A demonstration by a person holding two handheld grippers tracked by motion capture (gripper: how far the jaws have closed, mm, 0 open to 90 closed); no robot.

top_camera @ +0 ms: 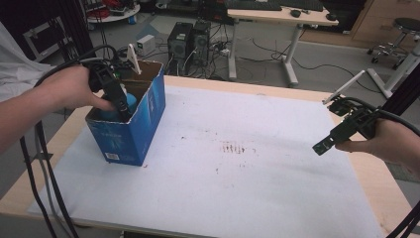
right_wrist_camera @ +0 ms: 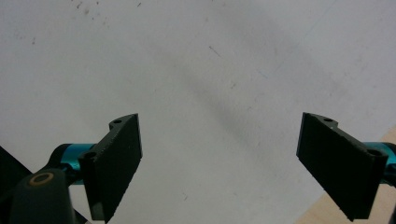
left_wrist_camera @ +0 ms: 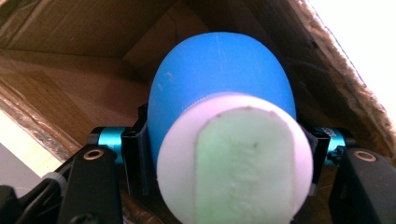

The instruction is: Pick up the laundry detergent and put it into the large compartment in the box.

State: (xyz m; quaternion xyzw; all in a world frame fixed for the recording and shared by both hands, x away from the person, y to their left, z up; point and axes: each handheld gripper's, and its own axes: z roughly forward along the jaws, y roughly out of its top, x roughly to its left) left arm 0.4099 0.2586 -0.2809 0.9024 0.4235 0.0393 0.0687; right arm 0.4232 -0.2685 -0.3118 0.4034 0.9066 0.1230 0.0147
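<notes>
Inside the cardboard box (top_camera: 130, 130), the left hand-held gripper (left_wrist_camera: 224, 154) clamps a smooth, rounded blue object (left_wrist_camera: 219, 79).

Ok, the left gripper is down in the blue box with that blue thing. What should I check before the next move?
1. Left gripper clamped on the blue object: ok, jaws press both its sides.
2. Object inside the box: ok, cardboard walls surround it.
3. Object resting on the box floor: cannot tell.
4. Right gripper free: ok, jaws wide apart over the white sheet.
5. Right gripper away from the box: ok, it's at the table's far right.
</notes>
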